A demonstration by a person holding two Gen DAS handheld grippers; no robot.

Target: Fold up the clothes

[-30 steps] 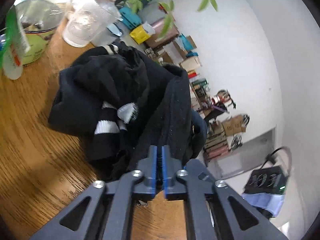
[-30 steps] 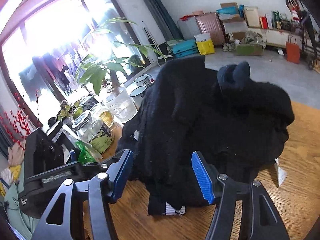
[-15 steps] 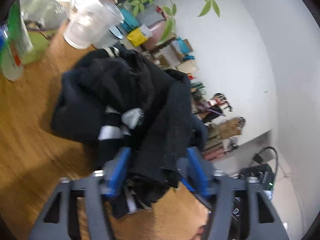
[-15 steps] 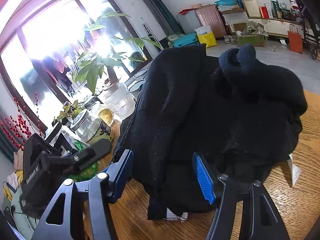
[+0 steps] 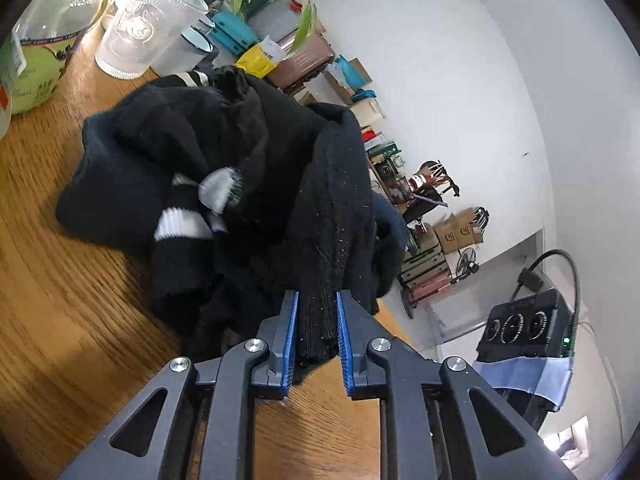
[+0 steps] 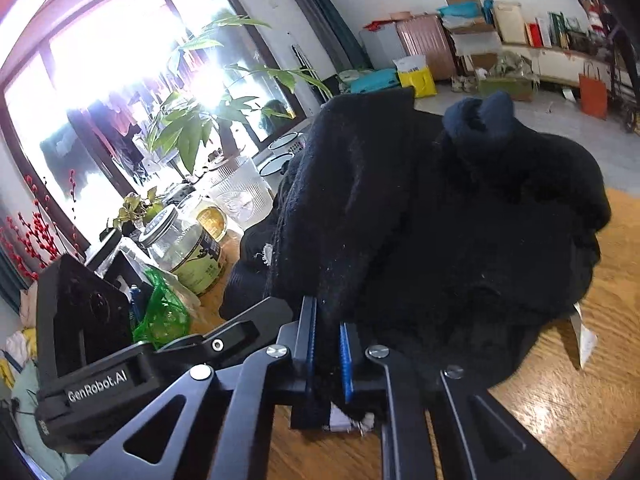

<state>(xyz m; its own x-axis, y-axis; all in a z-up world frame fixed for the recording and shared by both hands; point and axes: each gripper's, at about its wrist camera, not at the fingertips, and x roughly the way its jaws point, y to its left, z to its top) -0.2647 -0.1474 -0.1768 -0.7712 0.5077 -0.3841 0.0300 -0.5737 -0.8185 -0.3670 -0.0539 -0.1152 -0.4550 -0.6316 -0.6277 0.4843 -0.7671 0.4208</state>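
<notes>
Black garment [image 5: 224, 184]: crumpled in a heap on your wooden table [image 5: 60, 320], near its edge, white stripes showing on one fold at the left of the heap. No clear long axis for the bunched heap. One knit strip rises from the pile and runs toward you; that strip is the only part with a readable direction, far end in the heap, near end in your grippers.

Your left gripper [image 5: 316, 322] is clamped on the near end of that strip, blue pads pressing both sides of the cloth. Your right gripper [image 6: 327, 344] is clenched on a fold of the same black garment [image 6: 440, 216], jaws nearly together with fabric between them; a white tag pokes out below.

Beyond the heap, far left: a ribbed clear cup [image 5: 140, 28], a lidded glass jar [image 6: 184, 248], a green-leaved plant [image 6: 200, 120]. Room clutter and boxes lie well apart, across the floor
</notes>
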